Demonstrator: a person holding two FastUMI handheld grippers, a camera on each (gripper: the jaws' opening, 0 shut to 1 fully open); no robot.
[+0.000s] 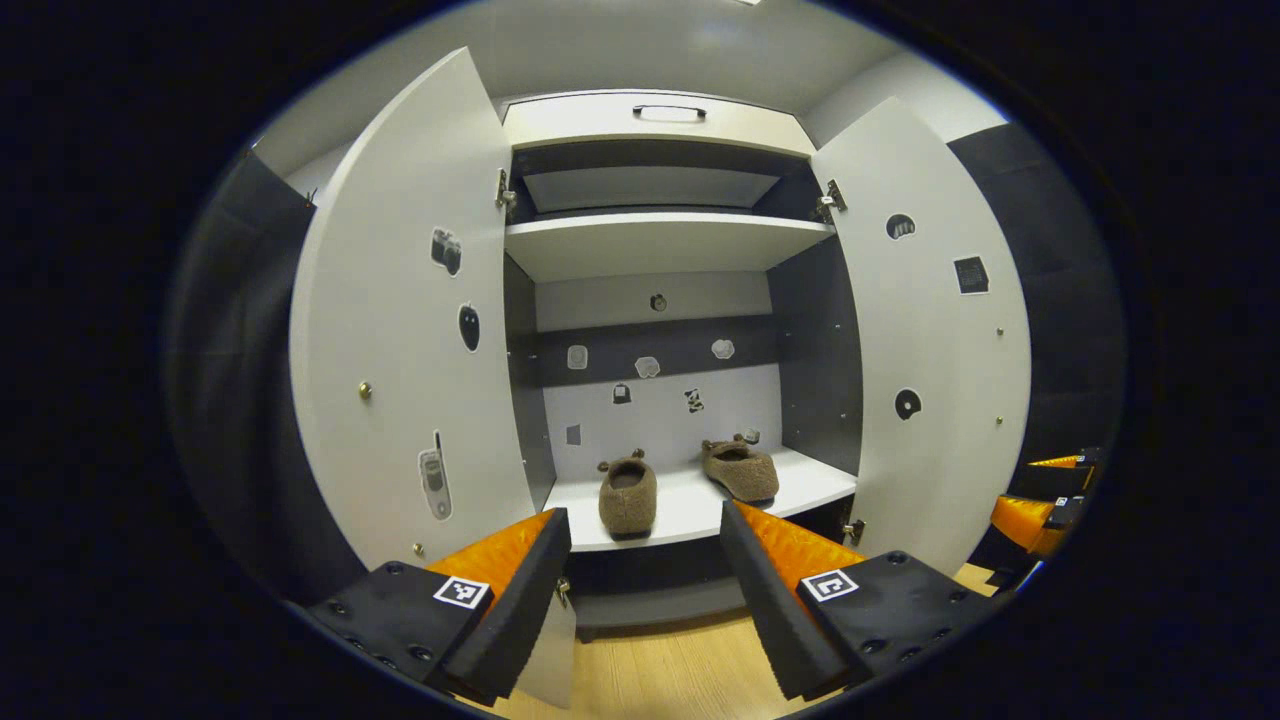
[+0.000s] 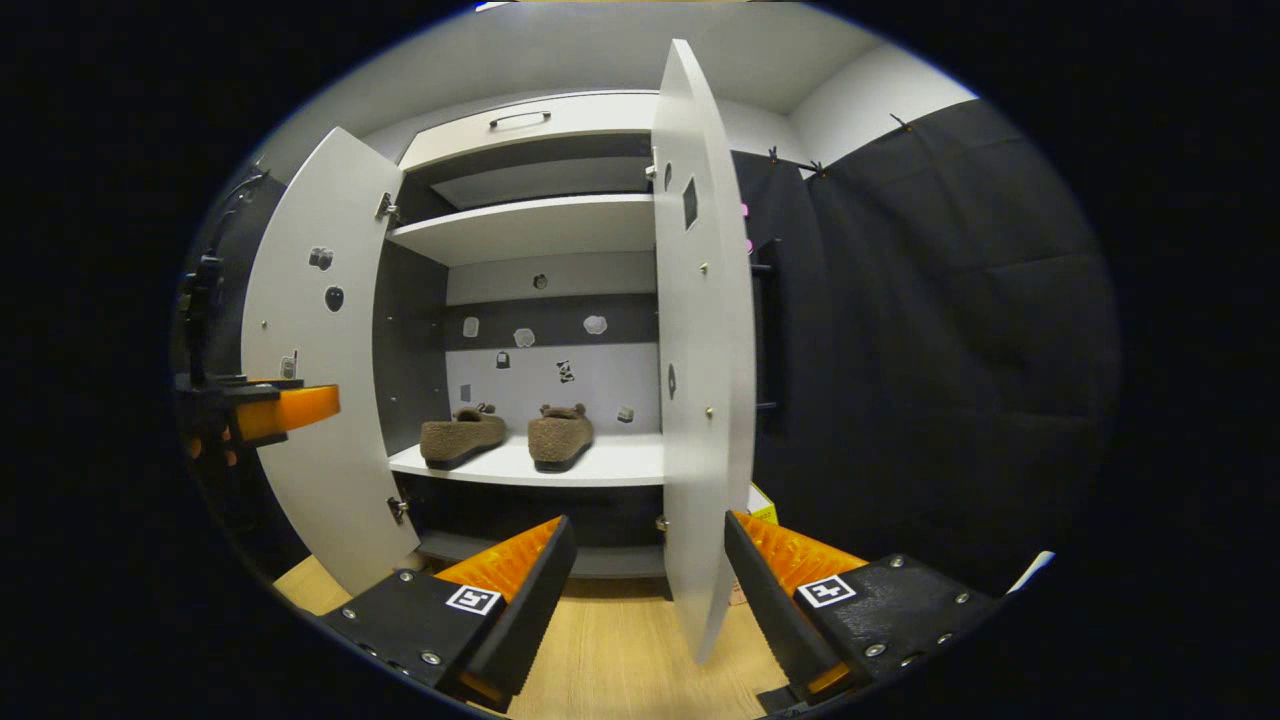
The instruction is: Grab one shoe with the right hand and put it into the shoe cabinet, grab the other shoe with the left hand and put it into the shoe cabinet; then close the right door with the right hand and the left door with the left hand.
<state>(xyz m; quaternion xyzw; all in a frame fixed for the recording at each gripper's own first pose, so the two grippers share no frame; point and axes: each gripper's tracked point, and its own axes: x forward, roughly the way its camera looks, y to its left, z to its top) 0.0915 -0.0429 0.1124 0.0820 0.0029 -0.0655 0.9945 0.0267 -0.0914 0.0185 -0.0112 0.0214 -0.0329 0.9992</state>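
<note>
No legible text, brand or number appears; the stickers [image 1: 435,483] on the shoe cabinet doors and the square coded markers [image 1: 462,591] on the gripper fingers carry no readable characters.

Two shoes [image 1: 628,494] [image 1: 741,468] are sitting side by side on the cabinet's lower shelf [image 1: 690,505], one nearer its front edge, between the two open doors [image 1: 400,330] [image 1: 930,340].

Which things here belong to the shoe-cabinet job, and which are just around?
Job: left slipper, right slipper, shoe cabinet, left door, right door, left gripper, right gripper.
Around: stickers, top drawer handle, wood floor.
</note>
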